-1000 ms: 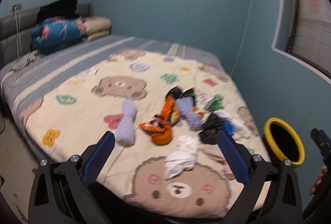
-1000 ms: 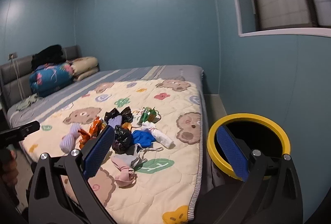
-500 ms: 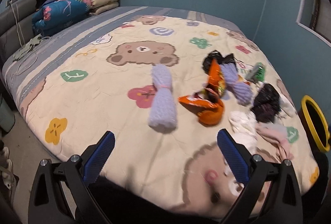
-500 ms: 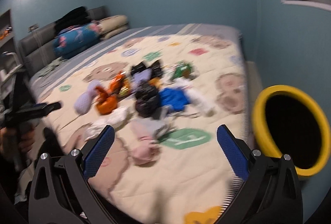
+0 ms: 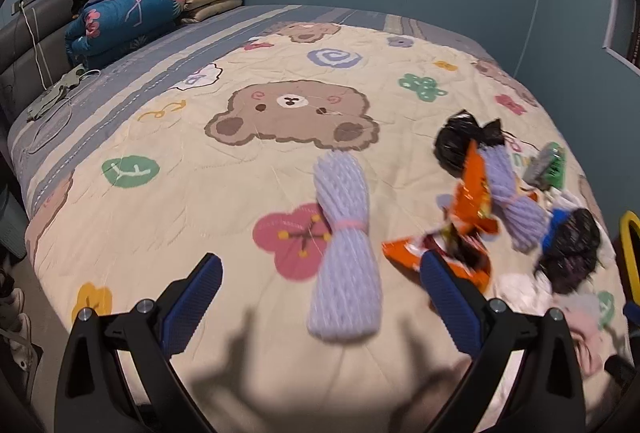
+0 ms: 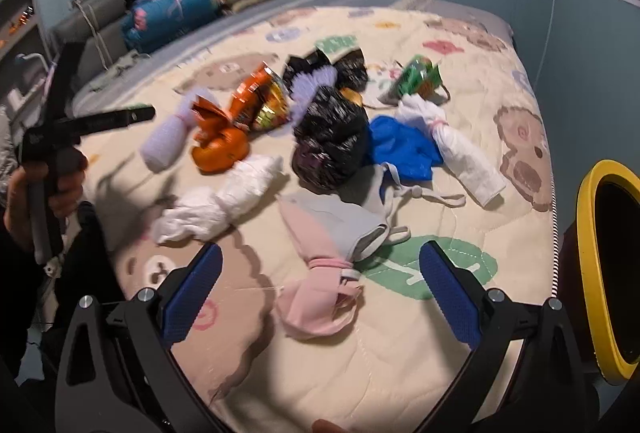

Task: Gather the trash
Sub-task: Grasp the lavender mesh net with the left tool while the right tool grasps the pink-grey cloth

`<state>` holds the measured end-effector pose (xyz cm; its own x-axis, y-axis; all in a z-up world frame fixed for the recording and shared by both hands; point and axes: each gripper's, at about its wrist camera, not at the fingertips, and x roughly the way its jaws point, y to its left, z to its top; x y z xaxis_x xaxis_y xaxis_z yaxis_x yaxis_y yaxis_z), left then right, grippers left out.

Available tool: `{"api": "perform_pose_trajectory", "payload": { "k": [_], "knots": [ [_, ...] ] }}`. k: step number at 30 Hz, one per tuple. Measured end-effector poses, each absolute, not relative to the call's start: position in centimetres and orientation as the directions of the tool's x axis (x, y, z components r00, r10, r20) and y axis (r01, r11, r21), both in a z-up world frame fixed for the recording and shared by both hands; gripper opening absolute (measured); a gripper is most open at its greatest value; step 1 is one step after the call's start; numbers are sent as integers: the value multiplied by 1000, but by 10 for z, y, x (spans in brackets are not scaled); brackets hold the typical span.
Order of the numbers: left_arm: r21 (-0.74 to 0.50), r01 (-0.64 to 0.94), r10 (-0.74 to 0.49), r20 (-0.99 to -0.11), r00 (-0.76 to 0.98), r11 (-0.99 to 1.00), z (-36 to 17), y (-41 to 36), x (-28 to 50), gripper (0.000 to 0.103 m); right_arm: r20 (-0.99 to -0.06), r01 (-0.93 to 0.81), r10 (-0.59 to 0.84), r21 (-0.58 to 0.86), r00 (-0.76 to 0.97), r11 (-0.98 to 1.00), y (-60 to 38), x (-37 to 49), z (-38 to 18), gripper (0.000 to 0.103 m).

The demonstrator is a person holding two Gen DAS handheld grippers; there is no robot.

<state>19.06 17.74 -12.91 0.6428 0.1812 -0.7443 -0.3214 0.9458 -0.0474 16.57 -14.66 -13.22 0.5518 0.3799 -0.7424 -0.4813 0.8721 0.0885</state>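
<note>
Litter and rolled socks lie mixed on the bear-print quilt (image 5: pixel 160 217). My left gripper (image 5: pixel 320 297) hangs open over the near edge, with a lilac sock roll (image 5: pixel 344 257) between its fingers but untouched. Orange snack wrappers (image 5: pixel 468 217) lie just right of it. My right gripper (image 6: pixel 320 289) is open above a pink-and-grey sock bundle (image 6: pixel 324 253). Beyond it lie a crumpled black bag (image 6: pixel 332 137), orange wrappers (image 6: pixel 236 117), a green packet (image 6: pixel 416 77), a blue bag (image 6: pixel 404 149) and white rolls (image 6: pixel 224 201). The yellow-rimmed bin (image 6: pixel 600 265) stands off the bed's right side.
Folded bedding (image 5: pixel 128 17) and dark clothes are stacked by the headboard at the far left. A charging cable (image 5: pixel 36 41) trails on the grey sheet. A hand holding the left gripper's handle (image 6: pixel 52 153) shows at the left in the right wrist view. Blue walls close the far side.
Both grippers have dropped lower and nearer the quilt. The left one now frames the lilac sock roll; the right one has come over the pink-and-grey bundle. Nothing was grasped.
</note>
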Motion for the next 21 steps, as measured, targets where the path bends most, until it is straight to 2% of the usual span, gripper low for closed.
{"api": "perform_pose_trajectory", "payload": {
  "k": [8, 13, 15, 16, 18, 20, 21],
  "knots": [
    [-31, -336, 189, -776, 602, 942, -153, 185, 221, 96, -806, -399, 264, 38, 530, 916, -132, 188, -150, 93],
    [-43, -328, 173, -783, 597, 944, -164, 190, 227, 94, -817, -391, 260, 45, 516, 919, -130, 194, -158, 79],
    [-53, -306, 146, -793, 592, 950, -167, 189, 229, 80, -823, -389, 272, 68, 498, 919, -131, 197, -161, 75],
    [-57, -295, 130, -806, 577, 954, -170, 189, 232, 76, -827, -391, 276, 74, 490, 917, -132, 198, -163, 66],
    [-73, -276, 98, -824, 558, 958, -176, 189, 236, 62, -831, -394, 271, 69, 486, 917, -131, 199, -166, 54],
    [-88, -261, 77, -824, 561, 961, -180, 188, 238, 59, -840, -389, 264, 69, 474, 919, -131, 203, -171, 47],
    [-91, -258, 73, -823, 564, 962, -181, 187, 239, 51, -844, -385, 267, 79, 466, 920, -132, 204, -173, 42]
  ]
}}
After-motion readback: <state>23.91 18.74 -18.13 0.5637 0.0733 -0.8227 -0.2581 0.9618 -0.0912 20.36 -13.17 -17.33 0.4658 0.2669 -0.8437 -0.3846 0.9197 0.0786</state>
